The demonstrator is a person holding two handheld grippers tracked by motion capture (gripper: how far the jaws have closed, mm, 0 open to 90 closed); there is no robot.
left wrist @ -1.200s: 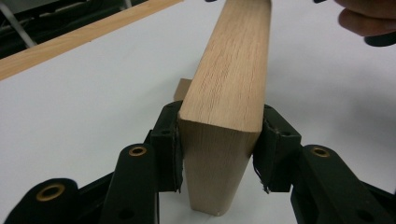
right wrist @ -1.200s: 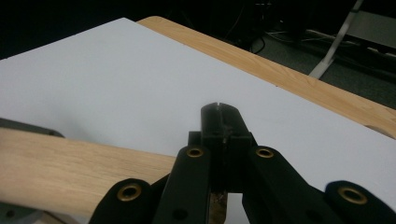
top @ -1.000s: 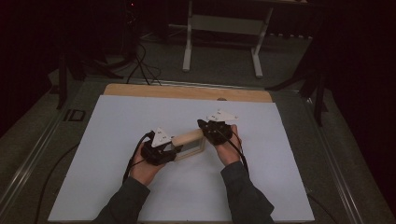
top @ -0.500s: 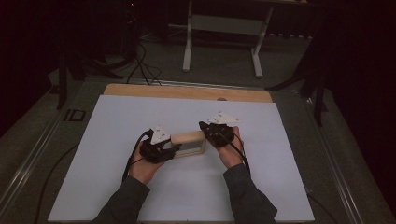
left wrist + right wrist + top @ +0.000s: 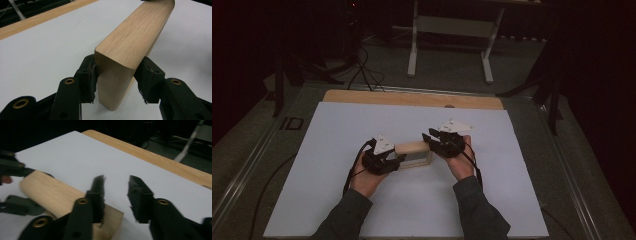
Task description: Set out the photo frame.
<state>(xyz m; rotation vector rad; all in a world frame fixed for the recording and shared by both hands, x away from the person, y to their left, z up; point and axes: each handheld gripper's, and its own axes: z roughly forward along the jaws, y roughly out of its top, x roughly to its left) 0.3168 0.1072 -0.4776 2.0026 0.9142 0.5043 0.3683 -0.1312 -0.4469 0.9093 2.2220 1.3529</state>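
The wooden block (image 5: 414, 153) lies near the middle of the table (image 5: 337, 125), its long side running from one hand to the other. The left gripper (image 5: 116, 81) pinches its near end tight. The right gripper (image 5: 116, 195) has just been opening; nothing sits between its jaws, and the block's other end lies just left of them.
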